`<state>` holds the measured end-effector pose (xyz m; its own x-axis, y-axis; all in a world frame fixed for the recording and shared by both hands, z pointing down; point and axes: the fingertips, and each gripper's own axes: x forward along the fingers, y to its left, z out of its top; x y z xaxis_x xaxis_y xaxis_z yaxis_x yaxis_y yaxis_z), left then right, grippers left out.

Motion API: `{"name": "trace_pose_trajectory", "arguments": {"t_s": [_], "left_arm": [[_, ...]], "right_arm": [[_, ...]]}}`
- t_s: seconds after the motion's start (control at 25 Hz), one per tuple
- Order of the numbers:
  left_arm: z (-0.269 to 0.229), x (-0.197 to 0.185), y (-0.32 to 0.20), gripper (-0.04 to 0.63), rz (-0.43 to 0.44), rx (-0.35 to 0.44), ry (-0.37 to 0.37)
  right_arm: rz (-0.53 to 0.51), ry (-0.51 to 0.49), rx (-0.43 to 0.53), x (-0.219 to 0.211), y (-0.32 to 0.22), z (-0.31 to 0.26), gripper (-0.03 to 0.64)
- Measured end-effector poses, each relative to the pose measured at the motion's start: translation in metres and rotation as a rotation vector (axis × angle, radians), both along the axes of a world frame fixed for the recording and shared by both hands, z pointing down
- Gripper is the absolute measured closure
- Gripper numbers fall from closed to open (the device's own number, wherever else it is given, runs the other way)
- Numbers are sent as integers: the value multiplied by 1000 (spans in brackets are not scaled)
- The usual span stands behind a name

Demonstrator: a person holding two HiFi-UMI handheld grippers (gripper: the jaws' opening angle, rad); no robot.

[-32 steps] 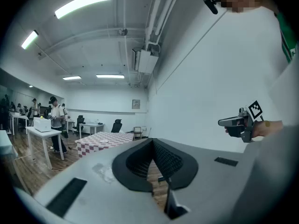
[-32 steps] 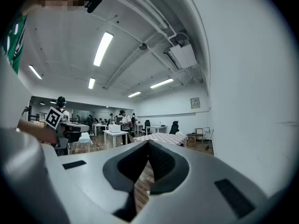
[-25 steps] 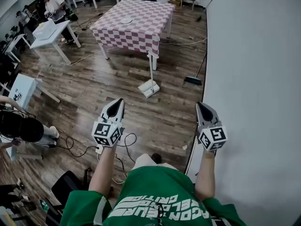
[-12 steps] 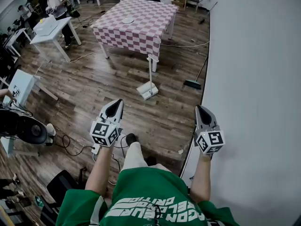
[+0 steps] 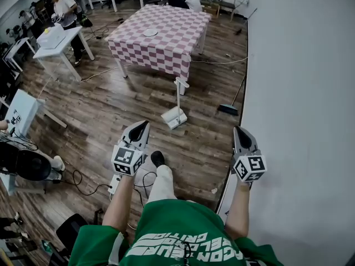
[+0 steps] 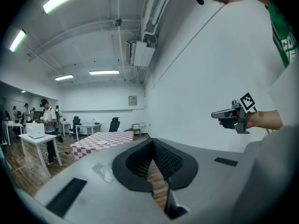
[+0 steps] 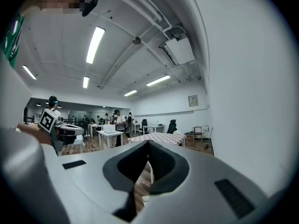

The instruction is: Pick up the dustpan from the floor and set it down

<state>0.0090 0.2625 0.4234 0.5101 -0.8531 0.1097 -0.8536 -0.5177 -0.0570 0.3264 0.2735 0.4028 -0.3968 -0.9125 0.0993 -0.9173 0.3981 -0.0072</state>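
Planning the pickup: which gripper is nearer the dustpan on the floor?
Left. The left gripper sits short of the dustpan, slightly to its left; the right gripper is farther off to its right.

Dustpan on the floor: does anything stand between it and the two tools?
Nothing visible. Bare wooden floor lies between the white long-handled dustpan and the left tool and right tool; the pink-checked table stands beyond it.

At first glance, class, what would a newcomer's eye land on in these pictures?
A pink-and-white checked table stands mid-room. Before it, a white dustpan with an upright handle sits on the wood floor. Closest, the left gripper and right gripper are held out, both shut and empty.
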Motion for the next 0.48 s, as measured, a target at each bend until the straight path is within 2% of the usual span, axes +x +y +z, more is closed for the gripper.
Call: {"name": "trace_pose_trajectory", "arguments": {"t_s": [0.48], "left_arm": [[-13,-54,-161,594,16,-13,7]], "right_arm": [[5,10,-11,-61,-158,-19,609]]}}
